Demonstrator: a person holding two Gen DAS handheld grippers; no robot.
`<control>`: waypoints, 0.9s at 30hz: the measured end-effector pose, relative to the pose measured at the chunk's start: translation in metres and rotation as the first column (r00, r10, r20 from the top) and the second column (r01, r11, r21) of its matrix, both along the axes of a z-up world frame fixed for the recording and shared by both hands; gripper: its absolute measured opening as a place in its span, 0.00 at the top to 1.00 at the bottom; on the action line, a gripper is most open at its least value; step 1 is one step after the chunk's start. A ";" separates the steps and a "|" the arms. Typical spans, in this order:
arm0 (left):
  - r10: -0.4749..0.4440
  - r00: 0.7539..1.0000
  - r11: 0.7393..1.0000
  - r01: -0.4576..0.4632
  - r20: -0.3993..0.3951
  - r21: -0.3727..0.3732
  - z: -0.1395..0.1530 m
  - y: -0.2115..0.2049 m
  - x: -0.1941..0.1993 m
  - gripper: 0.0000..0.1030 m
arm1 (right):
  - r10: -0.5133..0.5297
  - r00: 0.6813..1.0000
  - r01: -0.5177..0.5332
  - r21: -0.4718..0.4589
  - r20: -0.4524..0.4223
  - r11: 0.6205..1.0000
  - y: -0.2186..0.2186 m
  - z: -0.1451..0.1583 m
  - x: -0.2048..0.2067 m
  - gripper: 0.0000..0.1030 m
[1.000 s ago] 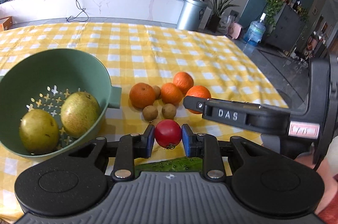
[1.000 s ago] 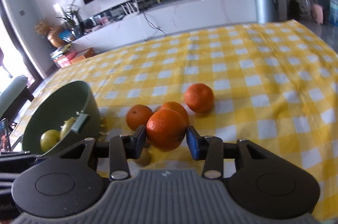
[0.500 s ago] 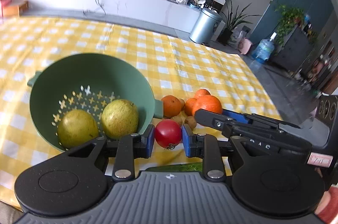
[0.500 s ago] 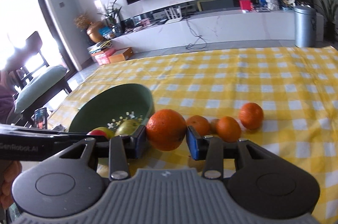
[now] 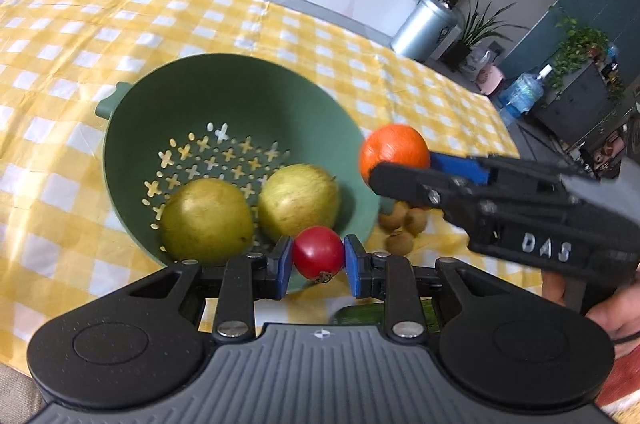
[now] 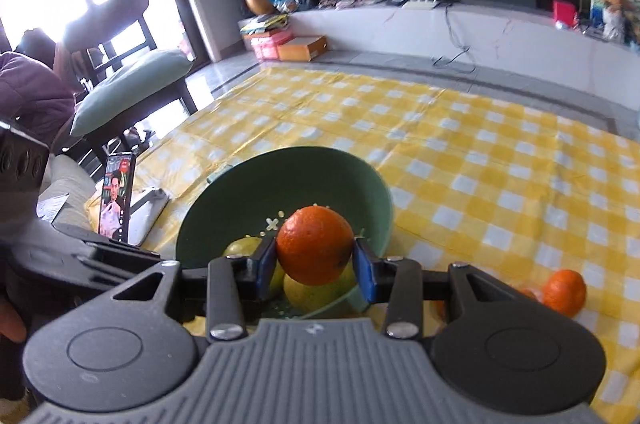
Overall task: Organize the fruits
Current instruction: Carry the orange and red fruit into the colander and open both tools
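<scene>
You've got a fruit in each claw. Your left claw (image 5: pixel 318 266) is pinched tight on a small red tomato (image 5: pixel 318 252), glossy and round, its dried stem end pointing down, and it hangs right over the near rim of the green colander (image 5: pixel 132 128). Your right claw (image 6: pixel 315 266) grips an orange (image 6: pixel 315 244) across its middle, the blue pads (image 6: pixel 365 274) pressed on both sides; the skin is bright and dimpled.

Here's the relation that matters: the colander's hollow lies just ahead of and below both claws. From the right wrist view the orange sits over the near wall of the bowl, with the two yellow-green pears (image 5: pixel 298 202) directly beneath and behind it. From the left wrist view that same orange hovers at the colander's right rim, higher than the tomato. The tomato looks the nearer of the two to the bowl floor, so I'd judge the left hand has the shorter drop.

The pears fill the near half of the colander; the far half, with its cross-shaped holes, is bare. Aim there, I'd say, or the fruit may roll off a pear.

Still out on the yellow checked surface (image 6: pixel 500 152): a tangerine (image 6: pixel 564 292) to the right and a few small brown fruits (image 5: pixel 402 220) just beside the colander.
</scene>
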State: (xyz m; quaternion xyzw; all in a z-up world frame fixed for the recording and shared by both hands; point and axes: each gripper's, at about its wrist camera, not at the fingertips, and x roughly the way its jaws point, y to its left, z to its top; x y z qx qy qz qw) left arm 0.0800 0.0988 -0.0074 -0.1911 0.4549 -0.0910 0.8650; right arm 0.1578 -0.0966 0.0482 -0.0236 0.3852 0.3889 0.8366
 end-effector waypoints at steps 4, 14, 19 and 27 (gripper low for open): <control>-0.013 1.000 0.999 0.013 -0.006 0.030 -0.004 -0.001 0.003 0.70 | 0.029 0.999 -0.029 -0.016 -0.027 0.999 0.021 -0.002 0.012 0.62; -0.027 1.000 0.994 0.028 -0.012 0.103 -0.011 -0.006 0.006 0.70 | 0.067 0.994 -0.079 -0.138 -0.086 0.987 0.068 -0.022 0.035 0.62; -0.027 1.000 0.994 0.028 -0.011 0.103 -0.013 -0.006 0.008 0.70 | 0.099 0.993 -0.111 -0.197 -0.071 0.974 0.083 -0.031 0.037 0.62; -0.002 1.000 0.998 0.001 0.011 0.065 -0.012 0.001 0.006 0.48 | 0.119 0.990 -0.134 -0.242 -0.077 0.961 0.099 -0.041 0.045 0.62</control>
